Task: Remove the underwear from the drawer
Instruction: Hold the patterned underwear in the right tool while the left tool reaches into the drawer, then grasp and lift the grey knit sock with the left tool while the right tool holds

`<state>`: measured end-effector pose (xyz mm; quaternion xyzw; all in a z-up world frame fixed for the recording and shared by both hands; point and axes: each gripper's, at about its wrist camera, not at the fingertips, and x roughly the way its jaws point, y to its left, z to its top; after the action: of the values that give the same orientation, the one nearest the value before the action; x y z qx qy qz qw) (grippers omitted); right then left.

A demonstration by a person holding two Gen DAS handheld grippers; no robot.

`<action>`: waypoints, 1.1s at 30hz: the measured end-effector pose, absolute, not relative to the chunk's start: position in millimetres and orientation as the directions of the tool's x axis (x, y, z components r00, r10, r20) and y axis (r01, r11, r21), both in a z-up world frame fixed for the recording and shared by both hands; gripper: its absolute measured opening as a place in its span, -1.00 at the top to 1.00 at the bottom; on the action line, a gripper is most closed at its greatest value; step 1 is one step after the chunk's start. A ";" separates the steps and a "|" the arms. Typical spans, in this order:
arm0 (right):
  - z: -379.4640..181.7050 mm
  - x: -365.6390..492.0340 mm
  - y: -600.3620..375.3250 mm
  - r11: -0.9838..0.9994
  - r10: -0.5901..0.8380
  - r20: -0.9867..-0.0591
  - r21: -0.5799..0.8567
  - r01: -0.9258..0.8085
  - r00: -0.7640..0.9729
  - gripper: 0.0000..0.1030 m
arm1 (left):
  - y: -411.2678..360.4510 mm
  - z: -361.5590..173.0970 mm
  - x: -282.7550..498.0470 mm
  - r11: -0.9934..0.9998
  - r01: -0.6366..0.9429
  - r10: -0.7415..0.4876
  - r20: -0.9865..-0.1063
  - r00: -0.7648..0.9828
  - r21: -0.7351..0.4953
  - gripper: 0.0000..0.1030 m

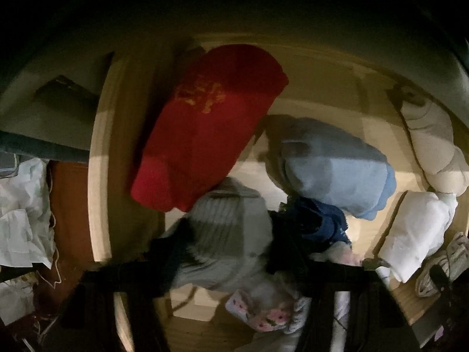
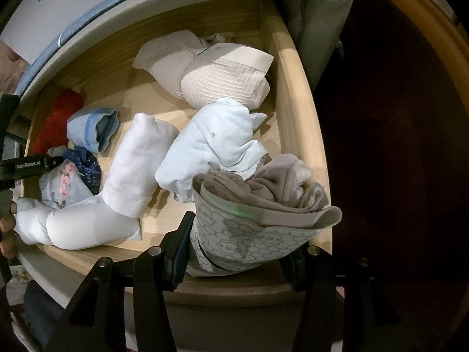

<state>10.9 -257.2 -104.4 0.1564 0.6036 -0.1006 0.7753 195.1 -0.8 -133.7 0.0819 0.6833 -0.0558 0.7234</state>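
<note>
The wooden drawer (image 2: 293,102) lies open with rolled underwear in it. In the left wrist view, my left gripper (image 1: 227,249) points straight down, and its dark fingers (image 1: 171,249) press on both sides of a grey ribbed roll (image 1: 231,228). Around it lie a red roll (image 1: 205,129), a light blue roll (image 1: 331,164), a dark blue piece (image 1: 319,223) and a pink floral piece (image 1: 263,314). My right gripper (image 2: 237,252) is shut on a taupe roll with a hexagon-print waistband (image 2: 255,228), near the drawer's front right corner.
A cream ribbed roll (image 2: 222,73), a pale blue roll (image 2: 214,143) and white rolls (image 2: 137,161) fill the drawer's middle. A padded white-and-blue edge (image 2: 88,17) overhangs its back. Crumpled white bags (image 1: 20,205) lie outside the drawer's left rim (image 1: 99,176). A hand's fingers (image 2: 6,228) show at far left.
</note>
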 end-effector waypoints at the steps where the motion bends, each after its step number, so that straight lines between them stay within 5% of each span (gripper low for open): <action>1: -104.6 10.7 -257.6 0.930 0.036 -0.967 0.124 0.346 0.252 0.05 | 0.3 -133.5 195.2 0.981 0.190 0.022 -0.998 0.061 0.033 0.05; 6: -104.9 9.6 -259.4 0.928 0.045 -0.966 0.134 0.347 0.254 0.05 | 7.7 -128.3 192.8 0.986 0.170 -0.016 -0.997 0.075 -0.003 0.26; 22: -105.1 9.2 -258.3 0.928 0.044 -0.965 0.135 0.346 0.258 0.05 | 12.6 -61.9 152.9 0.978 0.202 -0.091 -0.969 0.229 -0.044 0.30; 33: -104.7 9.0 -256.6 0.930 0.041 -0.965 0.132 0.344 0.260 0.05 | 17.0 60.7 124.0 0.954 0.300 -0.131 -0.886 0.445 0.010 0.30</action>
<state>9.0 -256.6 -104.7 0.1601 0.6003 -0.0975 0.7775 124.0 17.0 60.7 0.0828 0.5109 -0.1273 0.8461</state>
